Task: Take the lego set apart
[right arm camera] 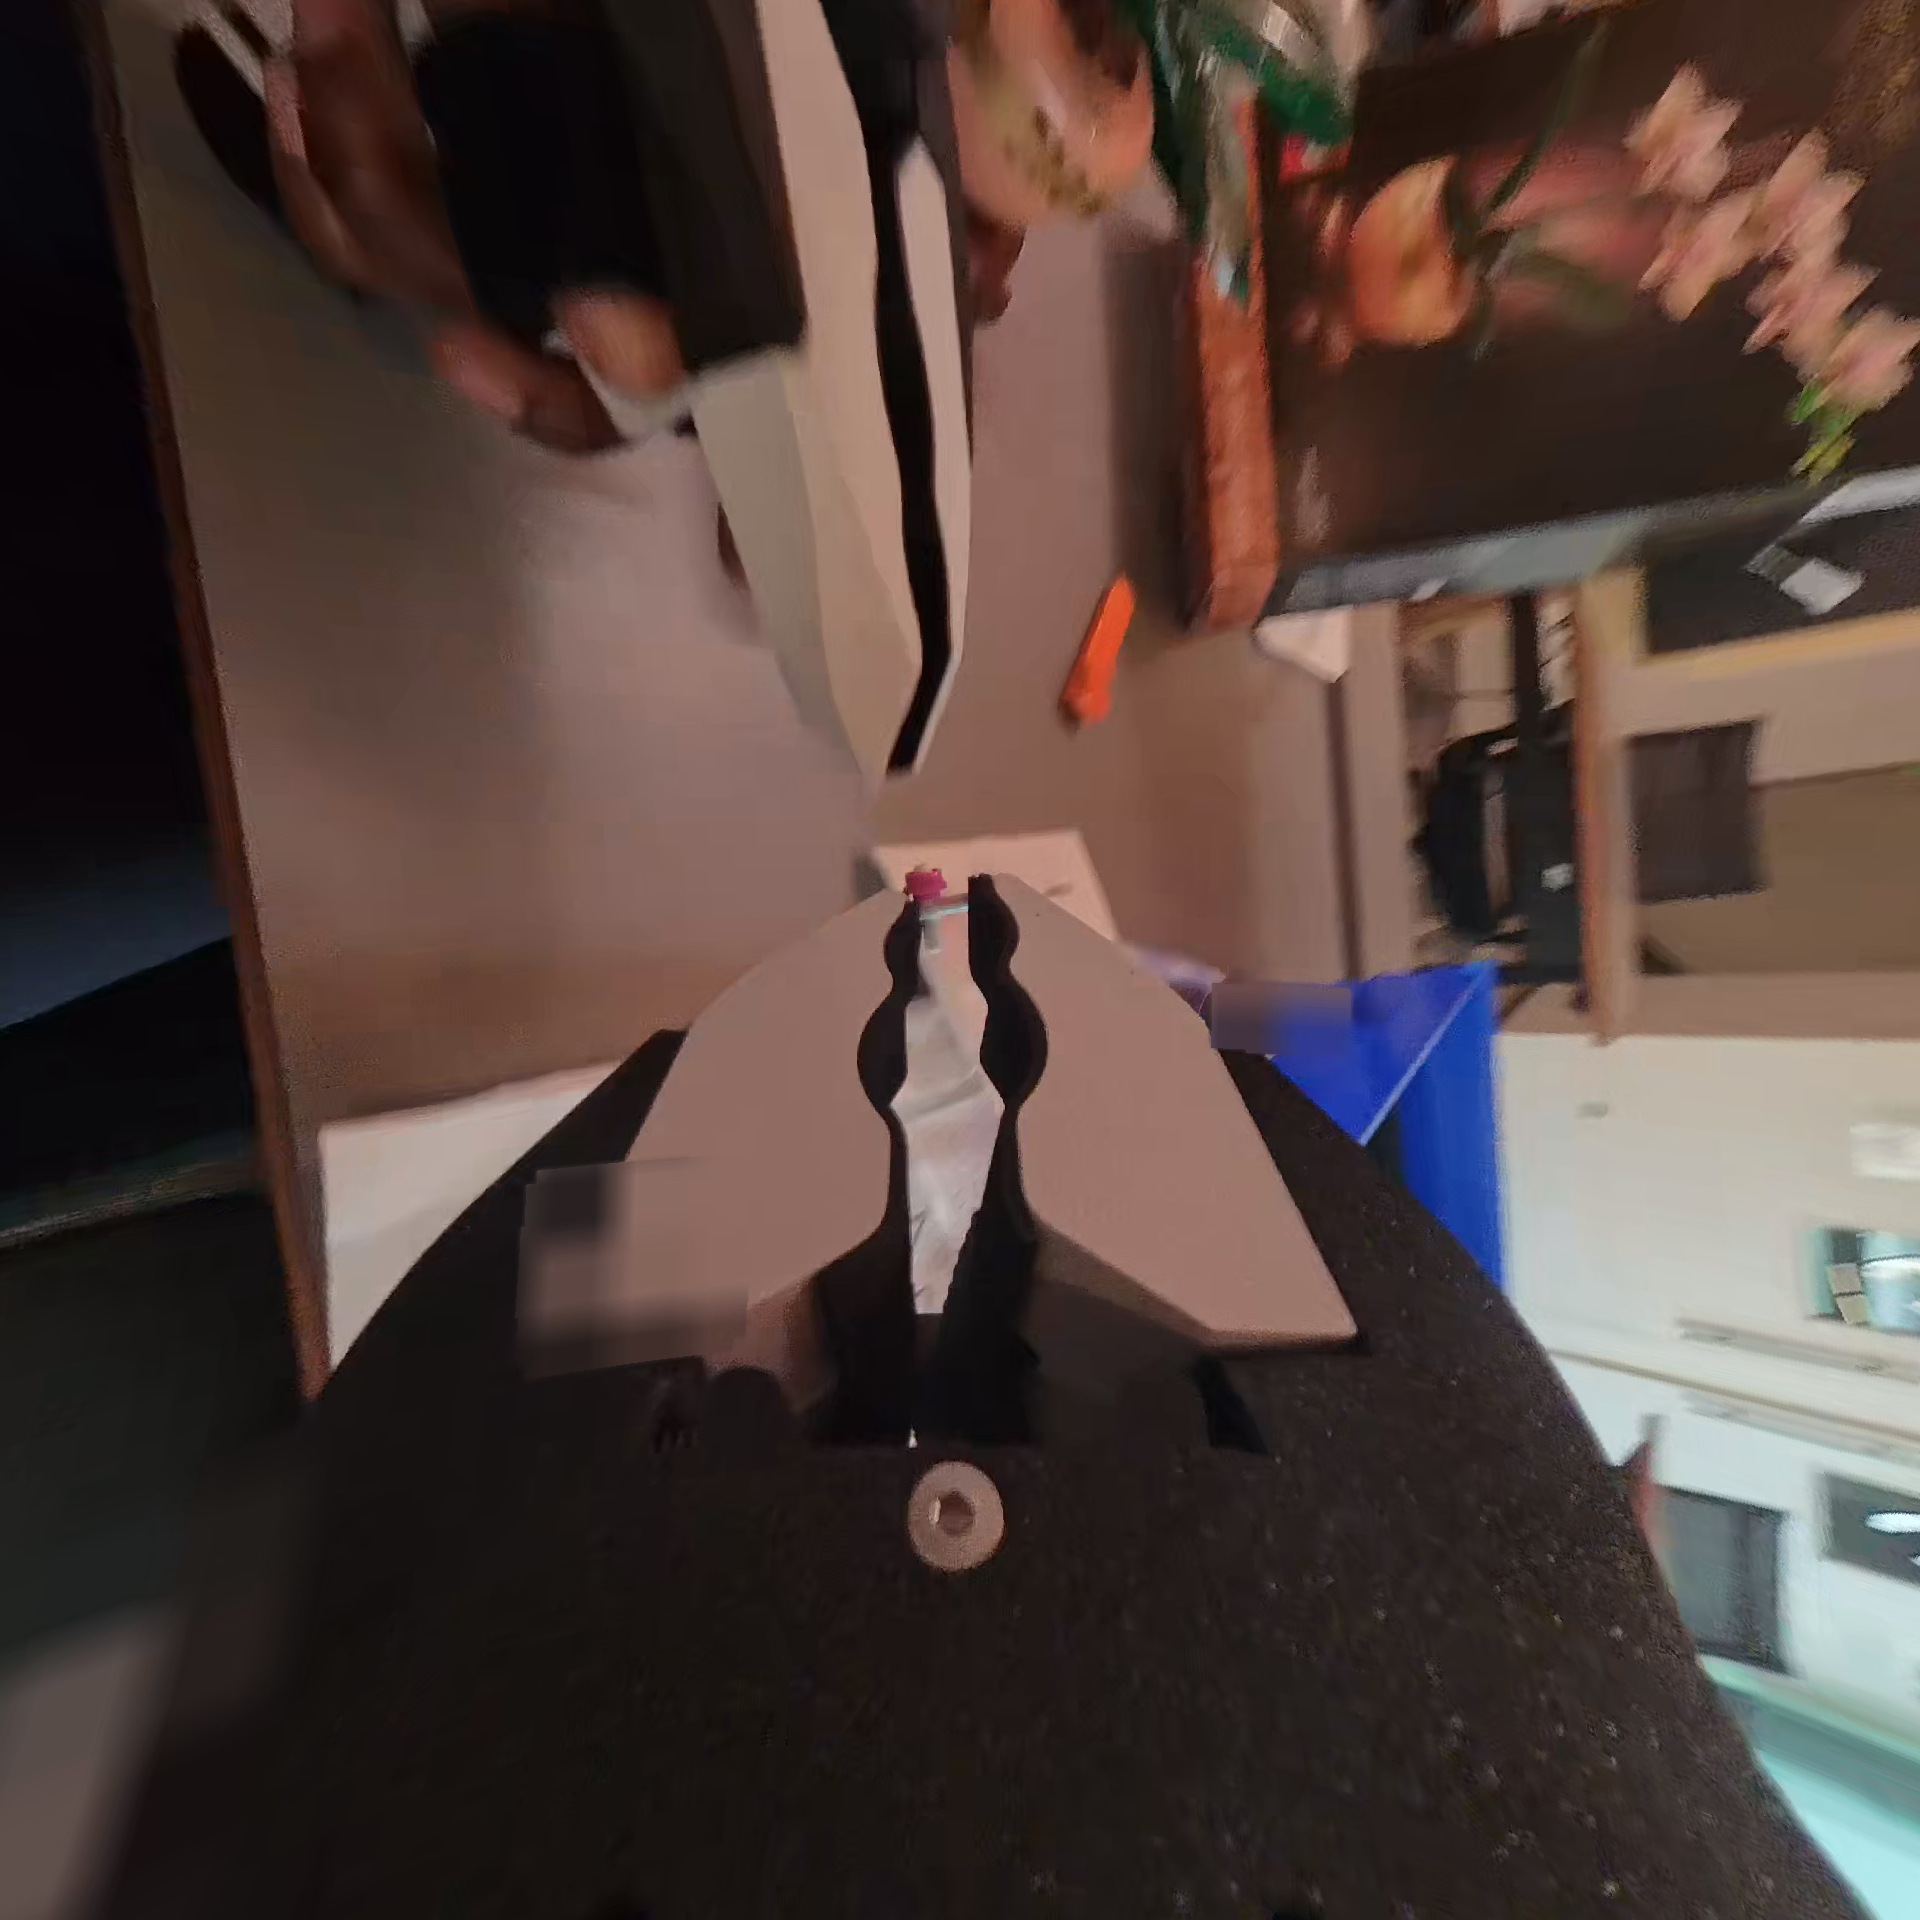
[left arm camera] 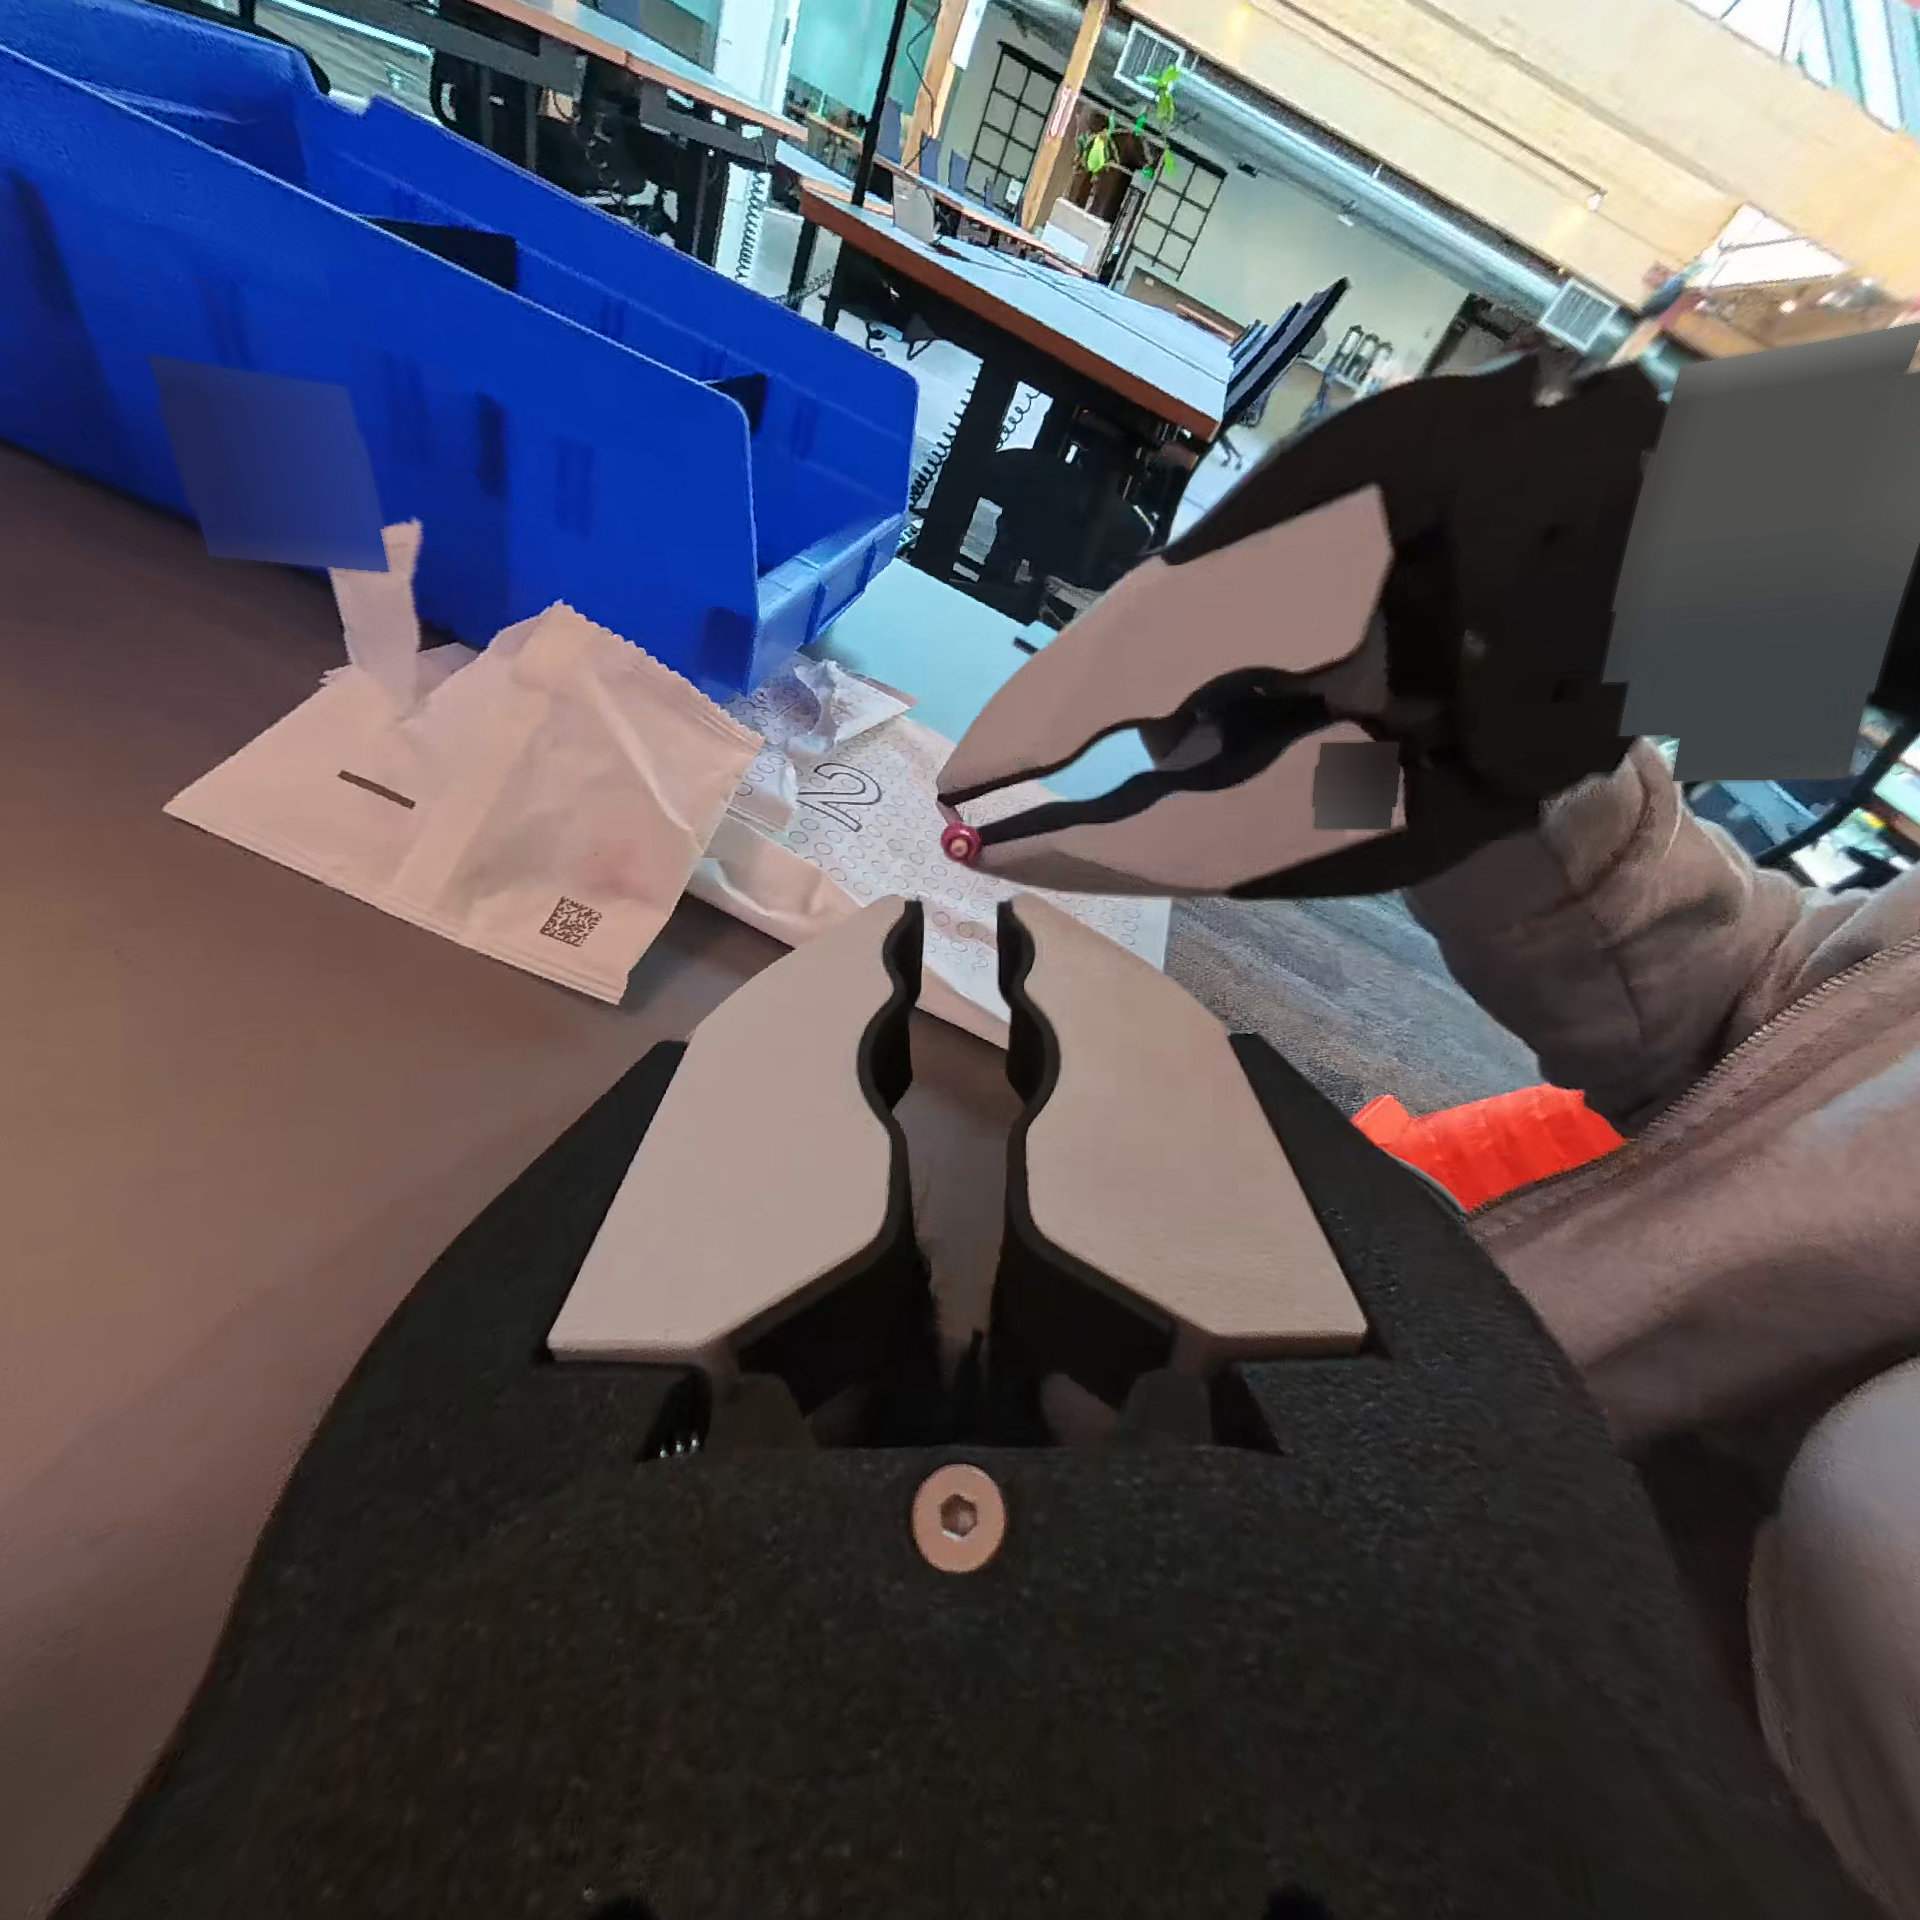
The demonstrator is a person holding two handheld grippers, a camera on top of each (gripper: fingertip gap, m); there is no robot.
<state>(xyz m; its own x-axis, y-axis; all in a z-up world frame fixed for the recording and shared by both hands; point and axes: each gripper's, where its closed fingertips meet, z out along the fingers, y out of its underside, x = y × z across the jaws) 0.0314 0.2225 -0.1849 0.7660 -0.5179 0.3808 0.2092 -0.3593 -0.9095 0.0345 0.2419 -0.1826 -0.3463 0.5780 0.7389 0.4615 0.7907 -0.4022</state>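
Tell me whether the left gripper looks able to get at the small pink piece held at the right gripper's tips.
Probably yes. The left gripper is open and empty, the pink piece sits just ahead of its fingertips, and nothing lies between; the right gripper pinches it from the side.

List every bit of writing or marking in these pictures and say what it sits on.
I won't quote writing; here is where it sits.
White paper bag: a printed square code and a dark bar.
Patterned paper bag: one large outlined numeral amid small rings.
Blue bin: label masked.
Flower-printed box: too blurred to read.
Pink piece in the right gripper: none.
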